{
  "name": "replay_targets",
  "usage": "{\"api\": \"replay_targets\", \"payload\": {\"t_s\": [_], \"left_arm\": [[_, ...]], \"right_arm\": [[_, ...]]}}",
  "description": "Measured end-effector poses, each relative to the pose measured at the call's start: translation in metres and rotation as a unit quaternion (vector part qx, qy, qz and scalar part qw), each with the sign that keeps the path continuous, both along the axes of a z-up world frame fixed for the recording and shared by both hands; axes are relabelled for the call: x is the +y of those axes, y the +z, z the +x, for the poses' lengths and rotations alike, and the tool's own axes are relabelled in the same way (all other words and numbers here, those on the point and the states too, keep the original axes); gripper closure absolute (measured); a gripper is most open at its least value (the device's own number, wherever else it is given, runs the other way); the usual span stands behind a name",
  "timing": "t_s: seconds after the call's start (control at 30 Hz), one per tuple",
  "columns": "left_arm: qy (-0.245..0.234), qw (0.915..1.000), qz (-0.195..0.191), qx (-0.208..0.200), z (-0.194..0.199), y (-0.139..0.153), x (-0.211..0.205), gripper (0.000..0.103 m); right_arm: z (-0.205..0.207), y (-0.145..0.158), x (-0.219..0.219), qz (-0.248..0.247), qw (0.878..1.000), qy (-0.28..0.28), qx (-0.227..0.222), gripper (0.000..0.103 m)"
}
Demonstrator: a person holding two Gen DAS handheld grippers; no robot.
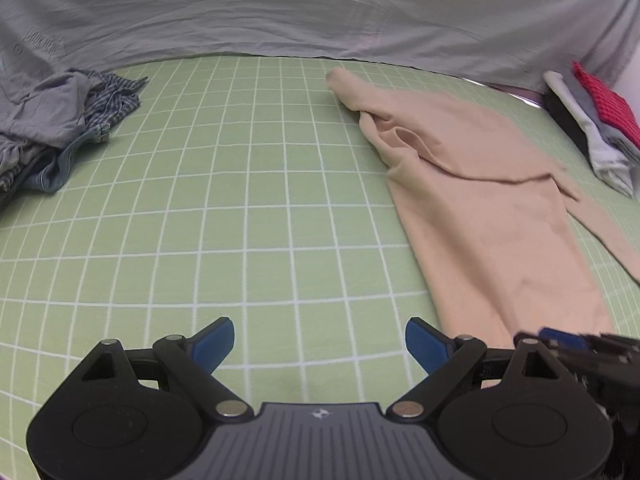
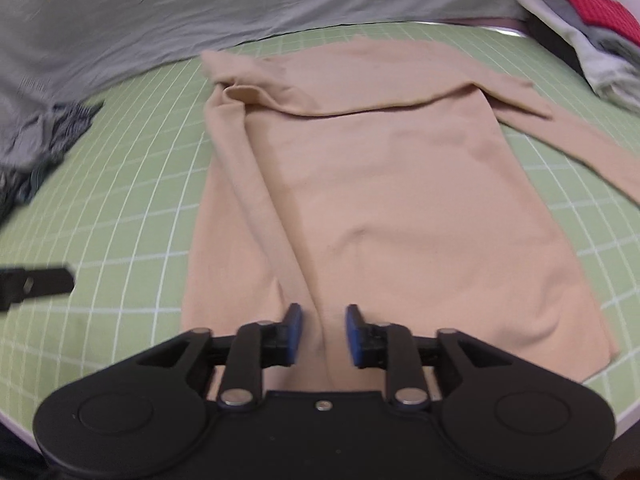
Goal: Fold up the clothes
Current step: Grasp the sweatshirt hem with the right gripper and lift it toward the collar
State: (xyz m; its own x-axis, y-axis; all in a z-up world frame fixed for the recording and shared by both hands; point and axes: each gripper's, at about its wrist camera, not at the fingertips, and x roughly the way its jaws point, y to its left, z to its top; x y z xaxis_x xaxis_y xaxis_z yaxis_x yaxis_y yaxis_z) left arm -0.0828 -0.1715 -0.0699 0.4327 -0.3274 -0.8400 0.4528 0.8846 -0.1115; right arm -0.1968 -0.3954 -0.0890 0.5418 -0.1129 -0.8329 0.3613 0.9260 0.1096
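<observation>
Beige knit fabric fills most of my right wrist view: the beige garment (image 2: 384, 184) lies on the green gridded mat (image 2: 132, 184), its top edge turned down in a fold and a long sleeve trailing out to the right, so I judge it partly folded with the sleeve not yet tucked in. My right gripper (image 2: 324, 336) hangs over the near hem with its jaws part-way apart; cloth lies beneath the gap, but the blue pads do not press on it, so I hold nothing. That placement makes sense to me as a spot from which to pinch the hem and bring it up toward the fold. My left gripper (image 1: 320, 346) stands wide open over bare mat, just left of the garment's near corner, empty, probably set to take the other end of the same hem. A pile of grey and striped clothes (image 1: 60, 120) waits at the far left, and a folded stack (image 1: 592, 120) with a red piece on top sits at the far right, well apart, which keeps unfolded work and finished work separate. Behind the mat spreads a pale sheet (image 1: 280, 20) printed with a small carrot.
</observation>
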Motion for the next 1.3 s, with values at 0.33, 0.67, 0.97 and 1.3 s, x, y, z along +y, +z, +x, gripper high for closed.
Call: {"api": "replay_targets", "payload": {"t_s": [0.33, 0.67, 0.97, 1.3], "left_arm": [[0.041, 0.9984, 0.038, 0.004, 0.019, -0.017, -0.060, 0.010], [0.066, 0.9950, 0.073, -0.015, 0.070, -0.037, -0.123, 0.010], [0.051, 0.9933, 0.091, -0.050, 0.125, -0.046, -0.162, 0.006], [0.085, 0.9936, 0.063, -0.039, 0.140, -0.055, -0.163, 0.000]], "right_arm": [[-0.012, 0.020, -0.082, 0.025, 0.998, -0.053, -0.039, 0.056], [-0.010, 0.010, -0.180, 0.026, 0.992, -0.121, -0.037, 0.053], [0.028, -0.004, -0.266, 0.021, 0.985, -0.166, -0.044, 0.052], [0.087, -0.003, -0.327, 0.019, 0.981, -0.184, -0.060, 0.046]]}}
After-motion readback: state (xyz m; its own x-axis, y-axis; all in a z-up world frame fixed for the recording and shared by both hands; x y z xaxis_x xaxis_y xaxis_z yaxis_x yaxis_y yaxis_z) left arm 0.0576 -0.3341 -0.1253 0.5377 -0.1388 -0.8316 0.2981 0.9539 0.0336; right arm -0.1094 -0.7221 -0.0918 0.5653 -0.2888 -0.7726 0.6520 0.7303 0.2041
